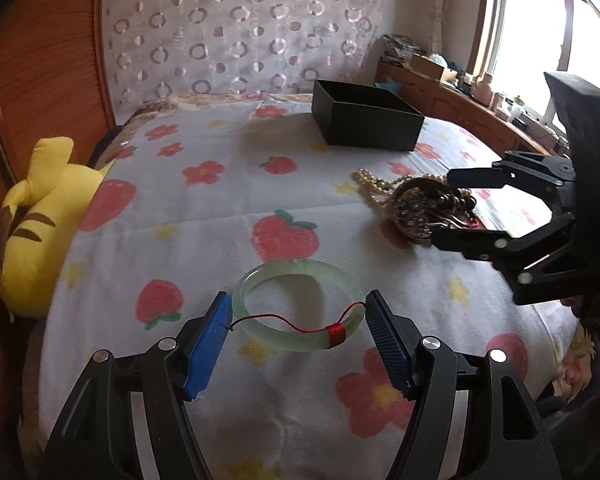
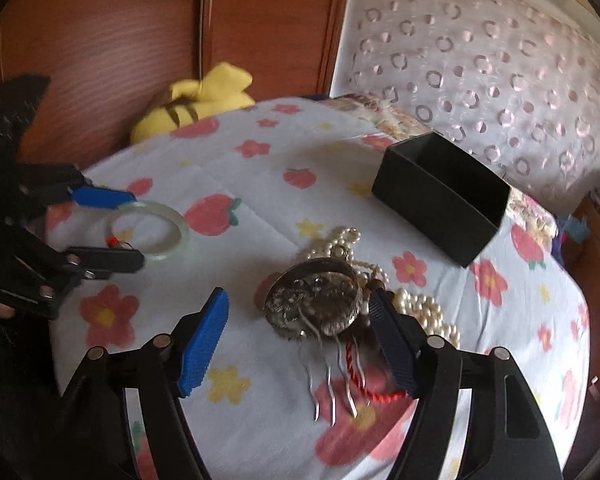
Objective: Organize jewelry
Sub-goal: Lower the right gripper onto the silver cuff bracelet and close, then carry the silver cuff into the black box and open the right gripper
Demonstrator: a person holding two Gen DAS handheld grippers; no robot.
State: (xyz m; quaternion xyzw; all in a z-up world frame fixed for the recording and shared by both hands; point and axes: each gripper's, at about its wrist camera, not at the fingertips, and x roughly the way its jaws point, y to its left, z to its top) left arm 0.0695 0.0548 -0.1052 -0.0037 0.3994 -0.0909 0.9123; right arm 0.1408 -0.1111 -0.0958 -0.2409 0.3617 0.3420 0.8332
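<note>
The left gripper (image 1: 299,309) is spread wide around a pale green jade bangle (image 1: 298,306) lying flat on the flower-print bed cover (image 1: 220,208), its 2 blue pads just beside the ring's sides, not pinching it. A red cord (image 1: 334,334) wraps the bangle. The right gripper (image 2: 300,312) is also wide open, straddling an ornate metal hair comb (image 2: 314,300) atop pearl necklaces (image 2: 424,308). An open black box (image 1: 366,116) sits toward 12 o'clock of the bangle.
</note>
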